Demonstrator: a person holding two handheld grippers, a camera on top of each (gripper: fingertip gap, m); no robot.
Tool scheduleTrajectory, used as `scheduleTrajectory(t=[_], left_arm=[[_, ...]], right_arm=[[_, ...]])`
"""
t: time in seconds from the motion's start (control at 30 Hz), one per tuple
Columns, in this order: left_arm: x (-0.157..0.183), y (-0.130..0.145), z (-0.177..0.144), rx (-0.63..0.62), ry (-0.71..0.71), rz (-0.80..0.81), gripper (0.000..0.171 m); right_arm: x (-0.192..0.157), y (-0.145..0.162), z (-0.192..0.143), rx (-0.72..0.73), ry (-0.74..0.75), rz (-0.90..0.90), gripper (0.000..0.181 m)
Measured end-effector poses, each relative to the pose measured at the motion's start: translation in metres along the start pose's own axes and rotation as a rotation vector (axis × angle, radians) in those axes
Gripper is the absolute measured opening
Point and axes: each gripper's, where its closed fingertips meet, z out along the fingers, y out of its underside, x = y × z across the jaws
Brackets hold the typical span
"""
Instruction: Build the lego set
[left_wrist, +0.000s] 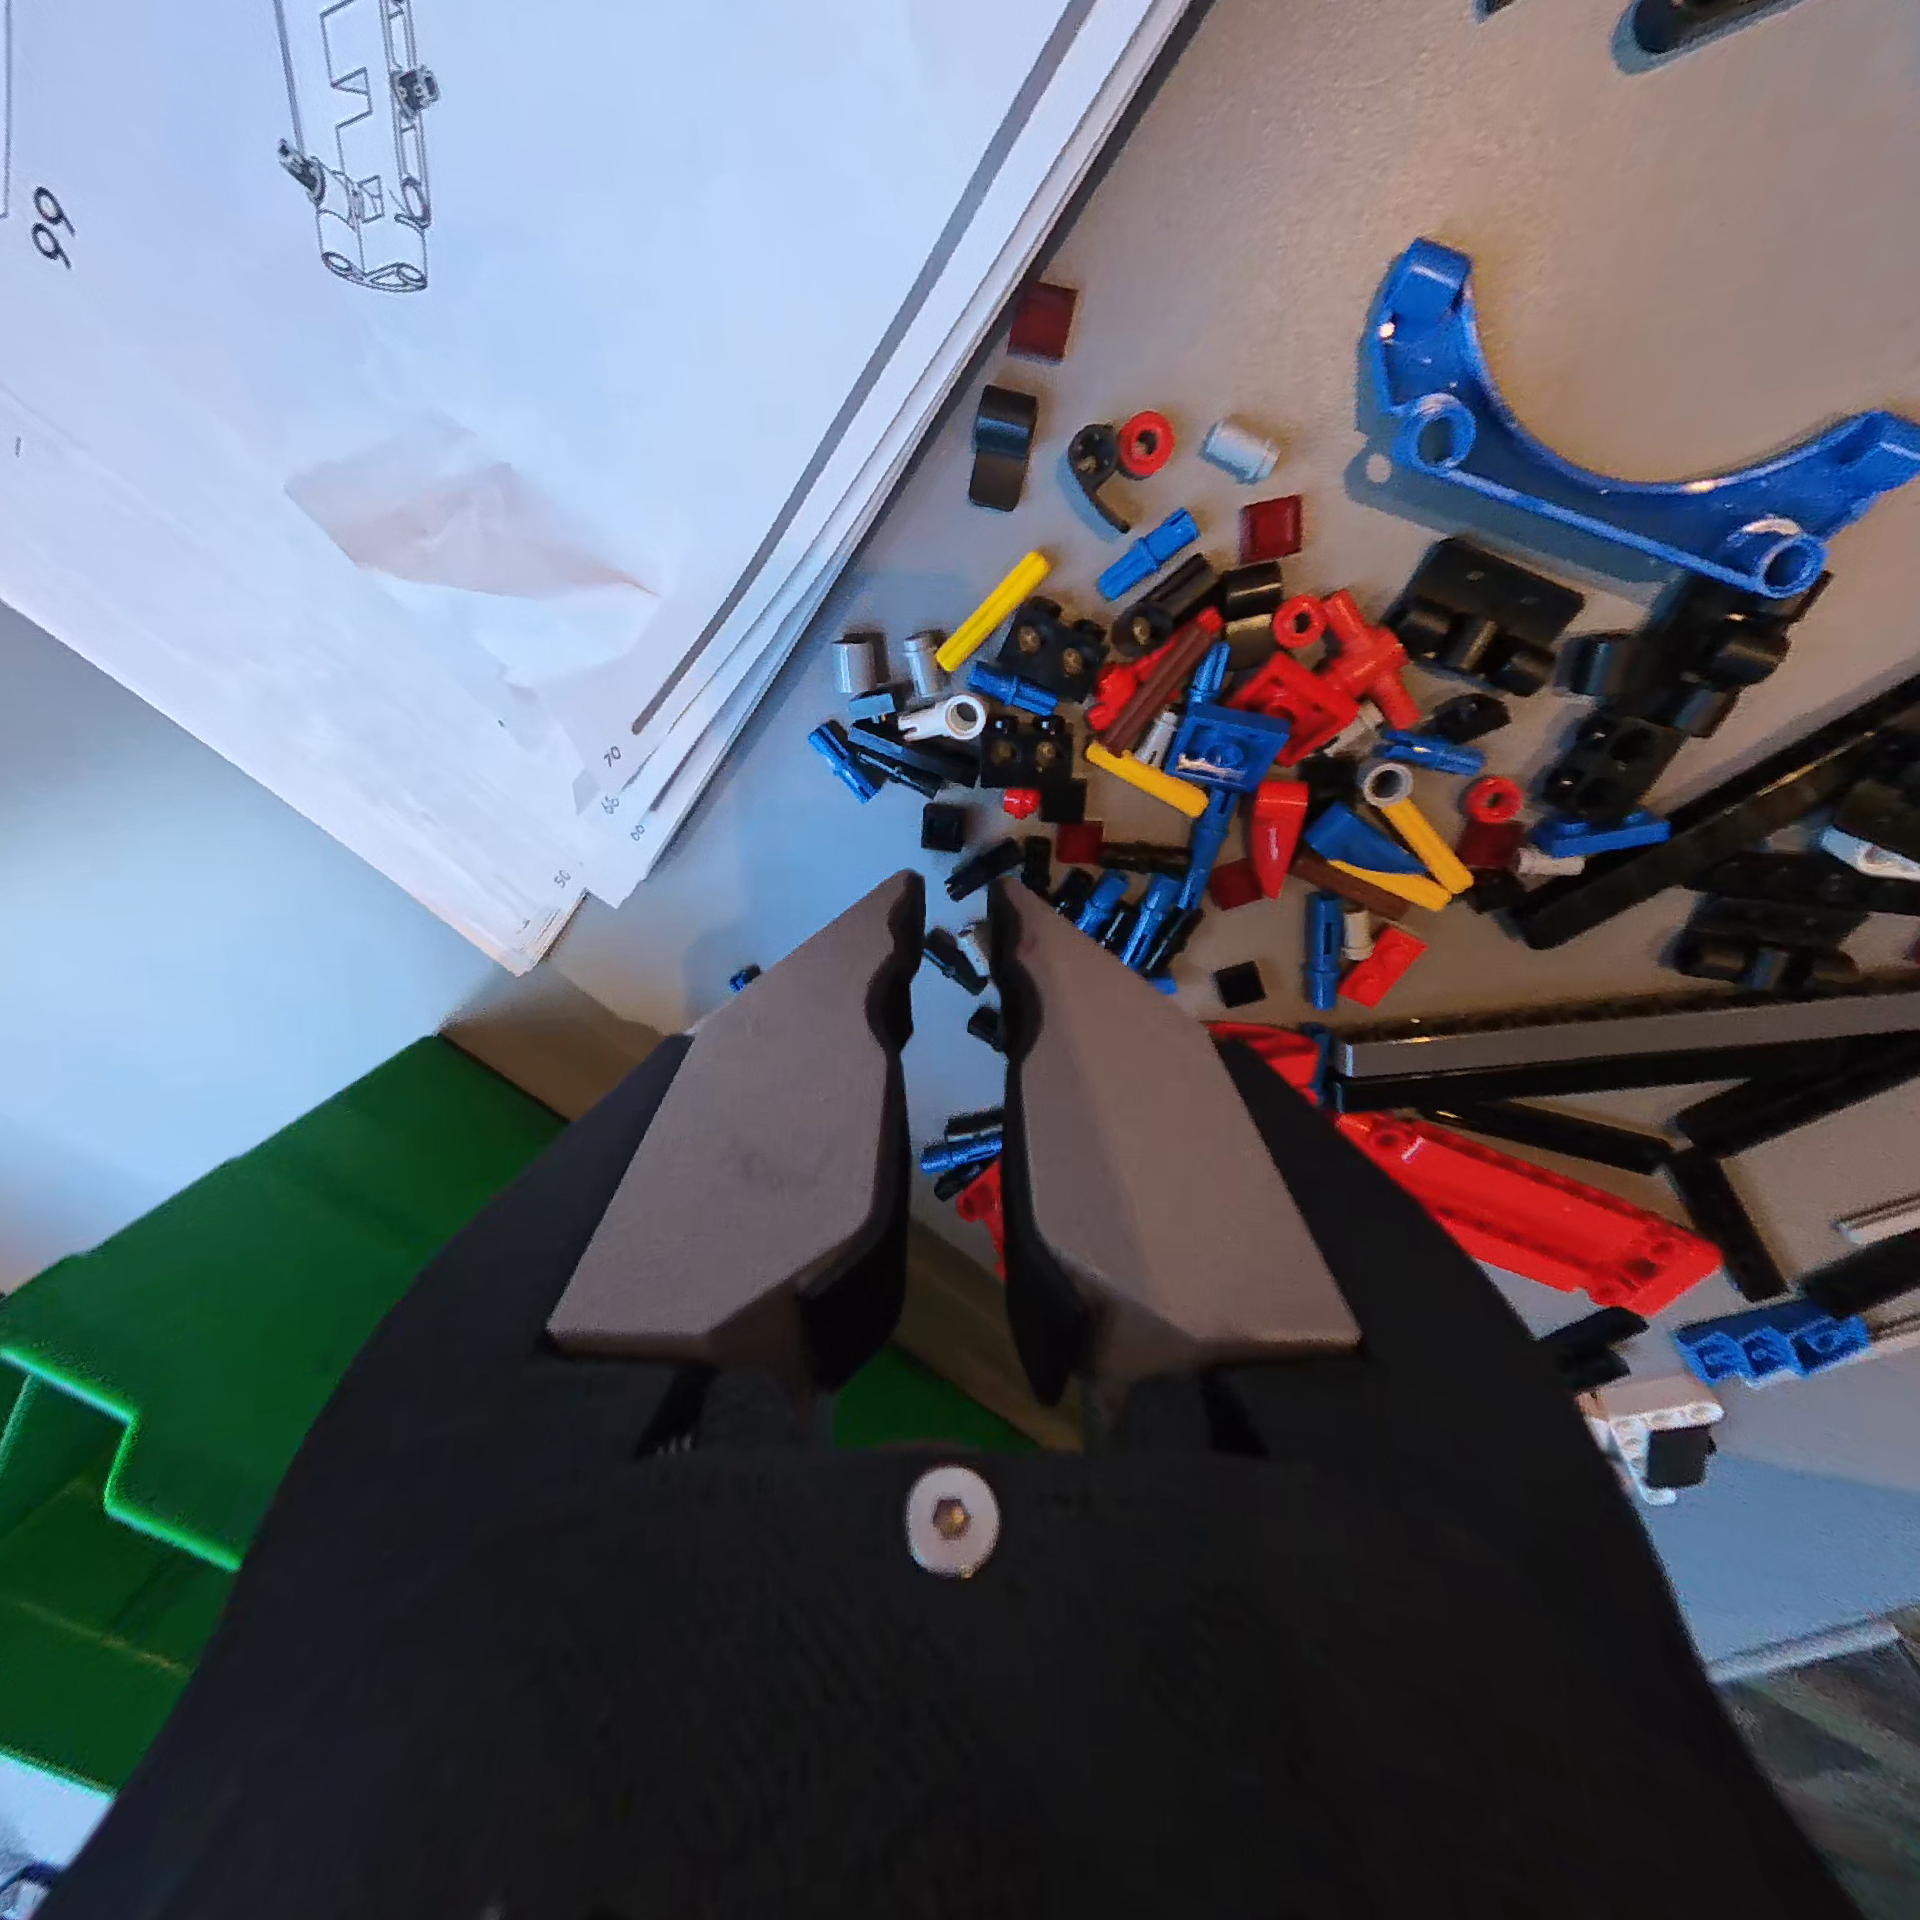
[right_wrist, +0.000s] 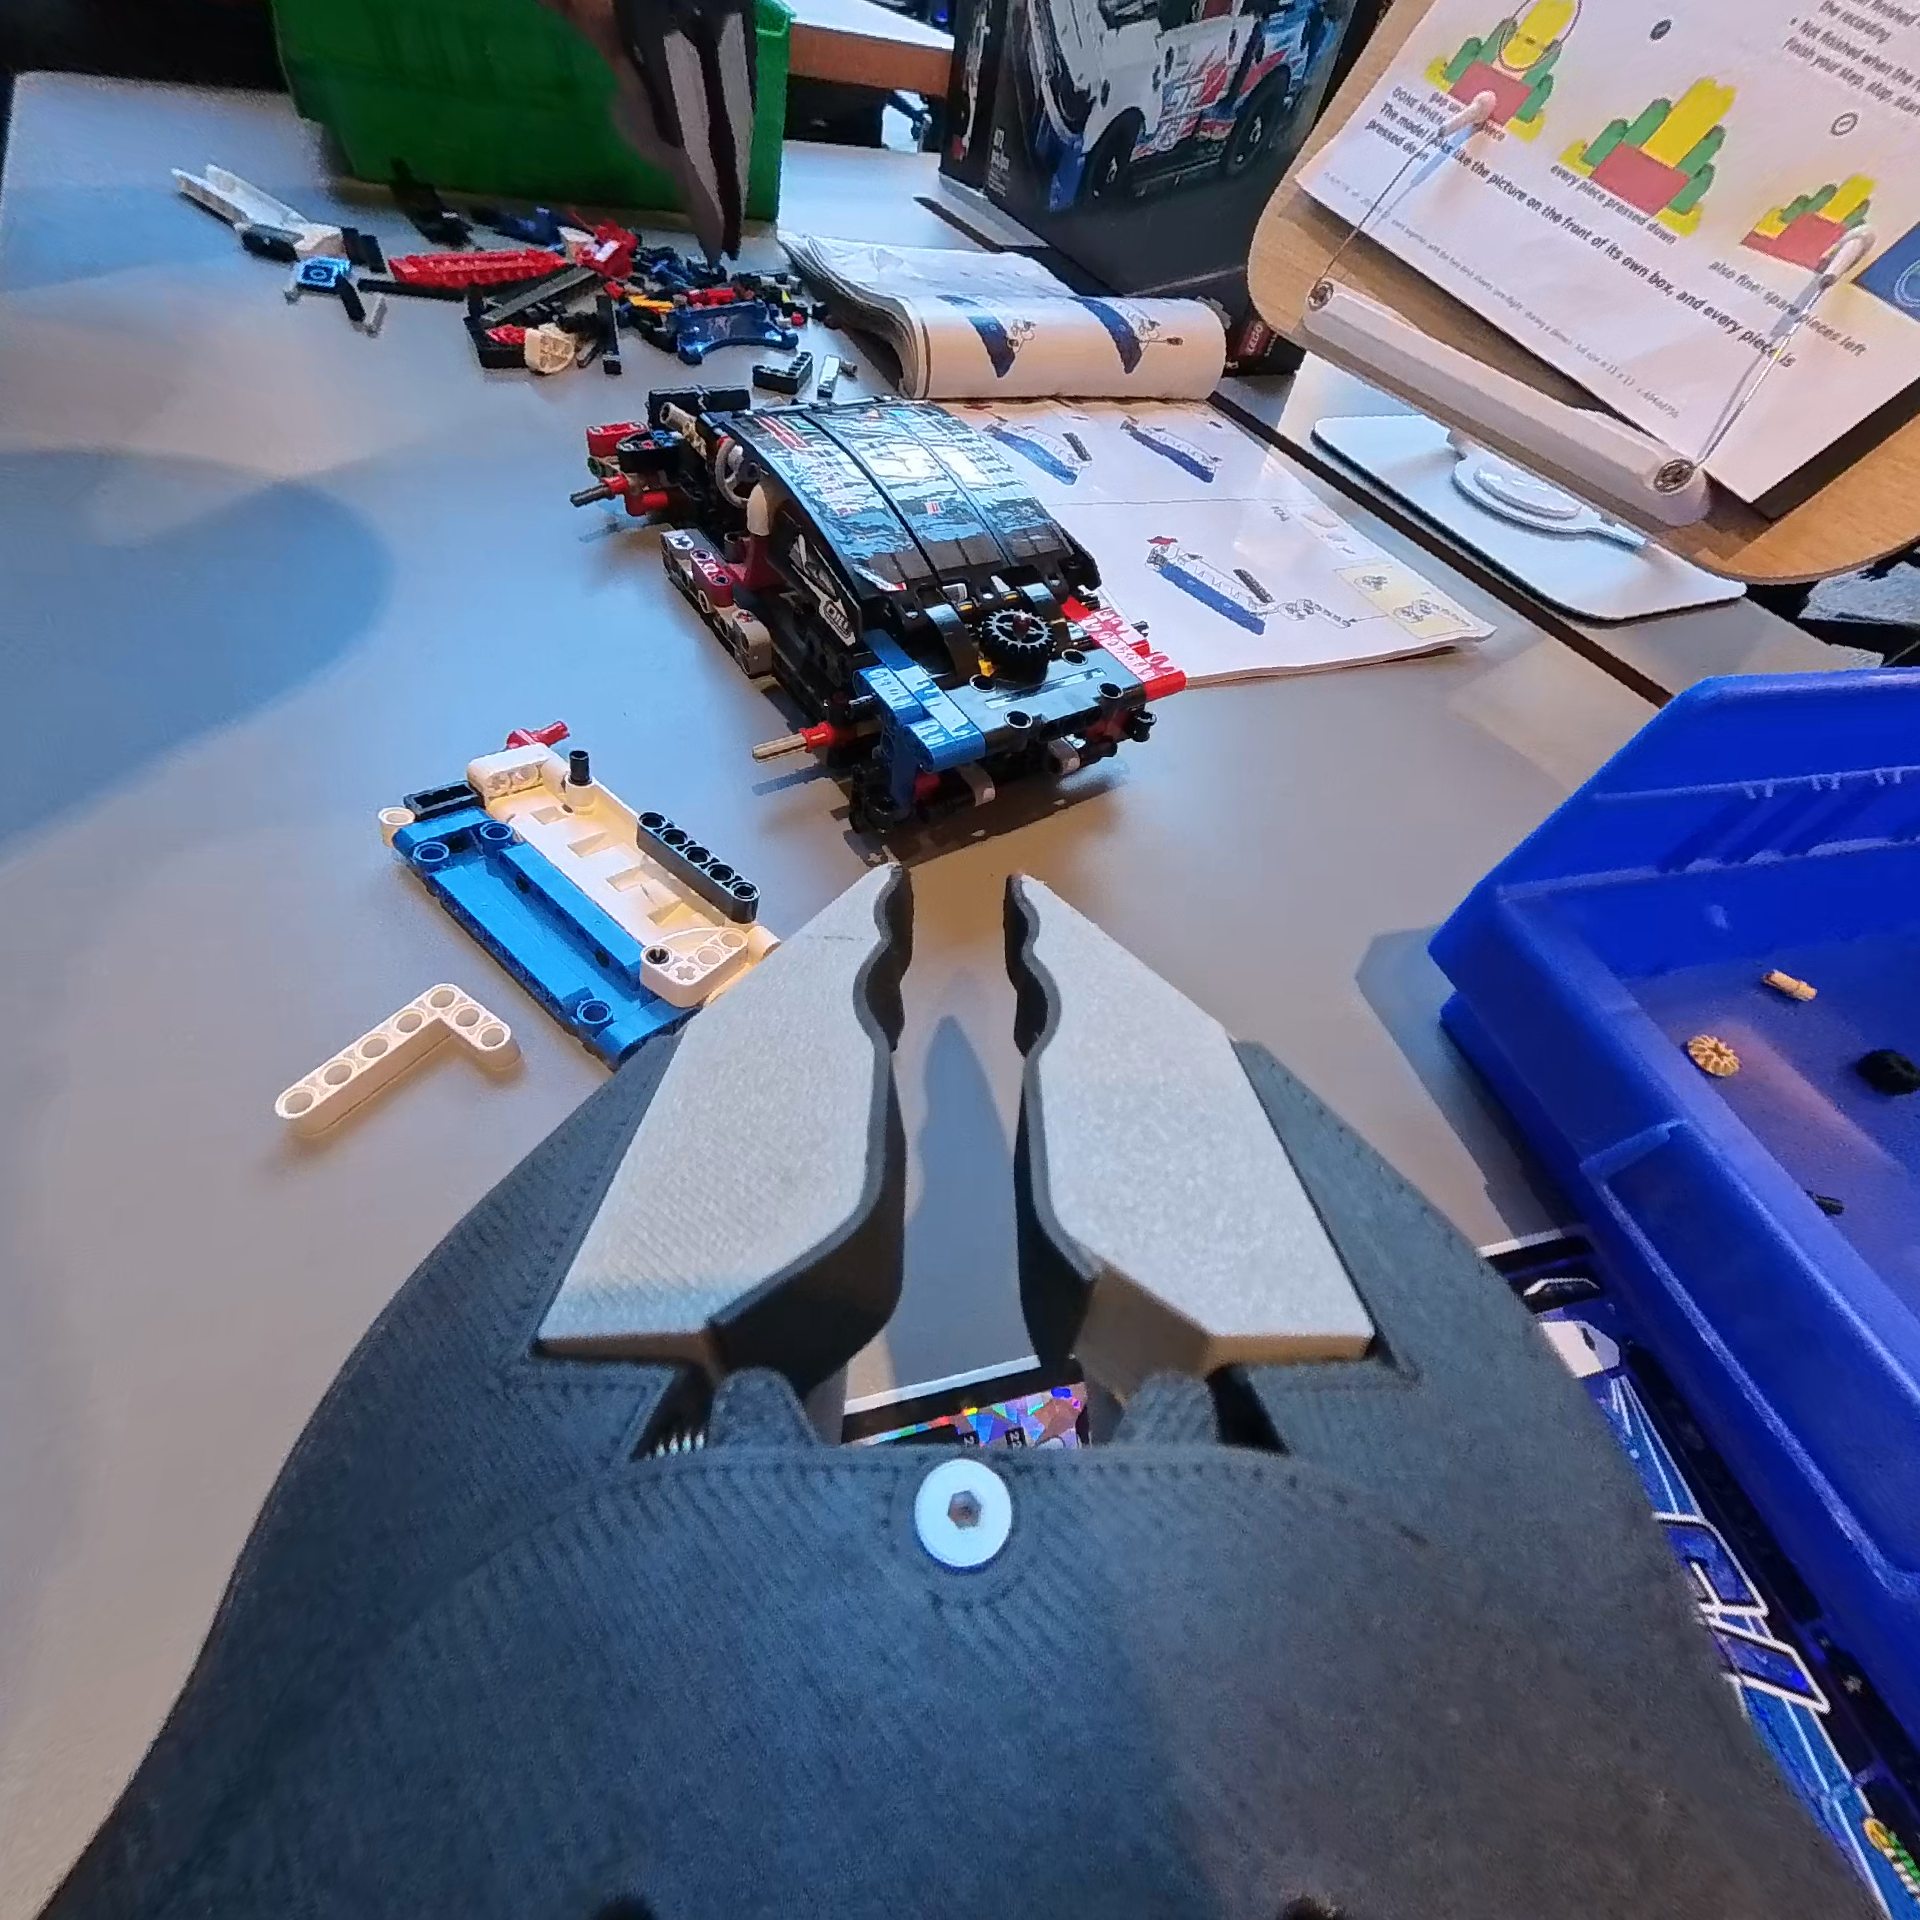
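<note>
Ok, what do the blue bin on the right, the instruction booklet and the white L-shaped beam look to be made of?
Blue bin: looks like moulded plastic, semi-gloss, with ribbed walls and soft highlights. Instruction booklet: paper, with thin printed pages that curl over at the far end; finish hard to judge. White L-shaped beam: hard plastic, smooth with a slight sheen, with crisp round holes along it.

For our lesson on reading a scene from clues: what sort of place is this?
Probably a hobby or work table indoors, set up for model building: a half-built car on a grey table, loose pieces beside open instruction pages, and a blue bin.
</note>
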Motion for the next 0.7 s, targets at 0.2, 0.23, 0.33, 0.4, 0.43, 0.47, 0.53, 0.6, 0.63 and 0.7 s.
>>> scheduleTrajectory(t=[0.2, 0.23, 0.33, 0.4, 0.43, 0.47, 0.53, 0.6, 0.63, 0.7], left_arm=[[0.0030, 0.0025, 0.0058, -0.042, 0.021, 0.066, 0.008], [0.0024, 0.0019, 0.0058, -0.041, 0.022, 0.062, 0.008], [0.0041, 0.0015, 0.0063, -0.039, 0.046, 0.050, 0.003], [0.0045, 0.0016, 0.0064, -0.036, 0.044, 0.052, 0.003], [0.0046, 0.0016, 0.0064, -0.033, 0.040, 0.052, 0.002], [0.0047, 0.0016, 0.0063, -0.028, 0.036, 0.047, 0.002], [0.0058, 0.0020, 0.0061, -0.015, 0.037, 0.023, 0.001], [0.0070, 0.0026, 0.0058, 0.000, 0.034, 0.002, 0.001], [0.0073, 0.0032, 0.0054, 0.006, 0.030, -0.005, 0.001], [0.0085, 0.0047, 0.0035, 0.015, 0.028, -0.018, 0.001]], right_arm=[[0.0007, -0.0003, -0.0002, 0.002, -0.001, 0.008, 0.015], [0.0009, -0.0004, -0.0004, 0.003, -0.002, 0.011, 0.014], [0.0016, -0.0010, -0.0009, 0.009, -0.004, 0.020, 0.014], [0.0018, -0.0015, -0.0013, 0.013, -0.005, 0.023, 0.014], [0.0019, -0.0016, -0.0013, 0.014, -0.005, 0.023, 0.014], [0.0018, -0.0017, -0.0016, 0.015, -0.005, 0.022, 0.014], [0.0016, -0.0020, -0.0018, 0.017, -0.004, 0.020, 0.014], [0.0014, -0.0024, -0.0021, 0.020, -0.004, 0.018, 0.014], [0.0013, -0.0027, -0.0024, 0.022, -0.004, 0.017, 0.014], [0.0012, -0.0031, -0.0027, 0.025, -0.003, 0.014, 0.014]])
